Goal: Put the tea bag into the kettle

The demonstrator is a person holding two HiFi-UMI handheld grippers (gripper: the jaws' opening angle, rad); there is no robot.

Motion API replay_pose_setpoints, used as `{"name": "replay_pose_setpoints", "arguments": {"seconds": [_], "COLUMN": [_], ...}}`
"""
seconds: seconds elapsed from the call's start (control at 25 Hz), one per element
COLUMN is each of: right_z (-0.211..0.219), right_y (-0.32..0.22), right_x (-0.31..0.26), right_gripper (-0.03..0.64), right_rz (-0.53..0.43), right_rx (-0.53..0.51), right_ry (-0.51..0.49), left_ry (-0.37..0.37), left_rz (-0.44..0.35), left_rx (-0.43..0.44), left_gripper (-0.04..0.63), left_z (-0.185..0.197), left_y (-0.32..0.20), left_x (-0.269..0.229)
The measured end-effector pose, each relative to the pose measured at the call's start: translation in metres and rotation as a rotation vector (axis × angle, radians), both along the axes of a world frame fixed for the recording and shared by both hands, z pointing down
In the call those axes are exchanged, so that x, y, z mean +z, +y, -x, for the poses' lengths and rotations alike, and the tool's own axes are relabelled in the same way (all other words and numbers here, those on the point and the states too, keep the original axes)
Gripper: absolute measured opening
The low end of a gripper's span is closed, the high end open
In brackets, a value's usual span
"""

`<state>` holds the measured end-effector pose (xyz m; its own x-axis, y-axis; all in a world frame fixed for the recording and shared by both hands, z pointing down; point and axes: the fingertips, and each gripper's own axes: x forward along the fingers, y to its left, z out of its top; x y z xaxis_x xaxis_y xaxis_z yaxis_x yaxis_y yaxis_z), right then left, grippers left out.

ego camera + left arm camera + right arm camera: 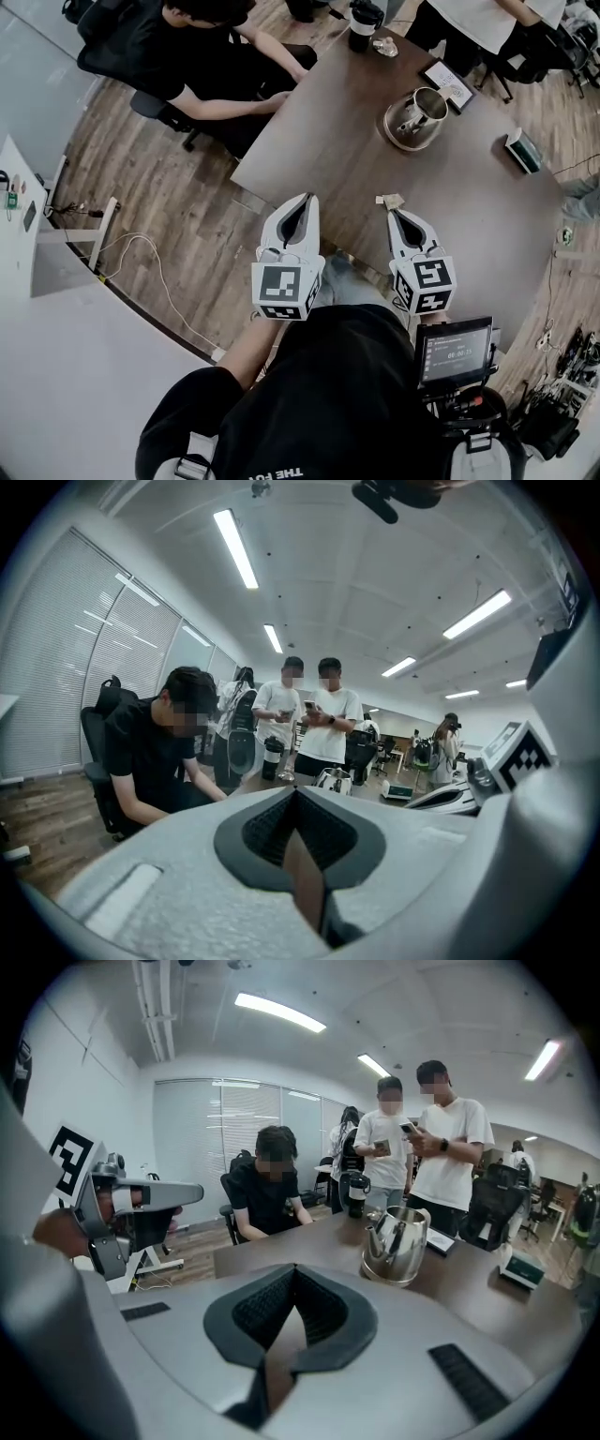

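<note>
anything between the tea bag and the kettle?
No. The head view shows only bare table between the tea bag and the kettle.

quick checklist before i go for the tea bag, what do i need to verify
1. Tea bag within reach: ok, it lies on the table just ahead of the right gripper.
2. Right gripper open for the grab: not ok, jaws together, nothing between them.
3. Left gripper out of the way: ok, shut, empty, off to the side.
4. Kettle upright: ok.
5. Kettle lid off: cannot tell.
</note>
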<state>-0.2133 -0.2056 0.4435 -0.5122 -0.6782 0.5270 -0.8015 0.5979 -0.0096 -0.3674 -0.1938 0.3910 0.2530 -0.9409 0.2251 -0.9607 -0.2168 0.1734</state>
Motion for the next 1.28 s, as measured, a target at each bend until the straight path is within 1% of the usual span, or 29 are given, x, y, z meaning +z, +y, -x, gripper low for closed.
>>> {"name": "replay_pose_setpoints", "arguments": {"seconds": [0.16,0.28,0.36,0.48,0.6,0.72,0.76,1.08,1.28], "right_z": [-0.025,-0.042,-0.053,-0.062,-0.067,-0.072,-0.073,-0.082,-0.081], "right_y": [-0.011,-0.018,-0.022,-0.024,-0.028,-0.032,-0.034,-0.044,-0.046], "right_x": [0.012,0.023,0.036,0.053,0.065,0.079,0.082,0.111,0.127], "right_gripper": [0.005,0.005,0.005,0.007,0.022,0.06,0.06,0.06,0.058], "right_rz": [0.024,0.04,0.064,0.11,0.132,0.141,0.143,0.19,0.214], "right_rx": [0.048,0.064,0.07,0.072,0.067,0.057,0.059,0.089,0.096], "right_ry": [0.028,0.064,0.095,0.104,0.114,0.148,0.154,0.141,0.13], "left_ry": [-0.011,-0.026,-0.032,-0.036,-0.045,-0.054,-0.058,-0.083,-0.087], "left_rz": [0.005,0.008,0.013,0.03,0.043,0.058,0.066,0.132,0.17], "left_rx": [0.032,0.056,0.067,0.078,0.086,0.097,0.102,0.128,0.154], "left_gripper": [0.002,0.002,0.002,0.002,0.002,0.002,0.002,0.002,0.002], "left_z": [-0.016,-0.028,-0.036,-0.044,-0.049,-0.054,-0.056,-0.066,-0.076], "left_y": [-0.016,-0.029,-0.036,-0.046,-0.056,-0.064,-0.067,-0.075,-0.076], "left_x": [0.0,0.001,0.002,0.007,0.013,0.022,0.025,0.055,0.074]}}
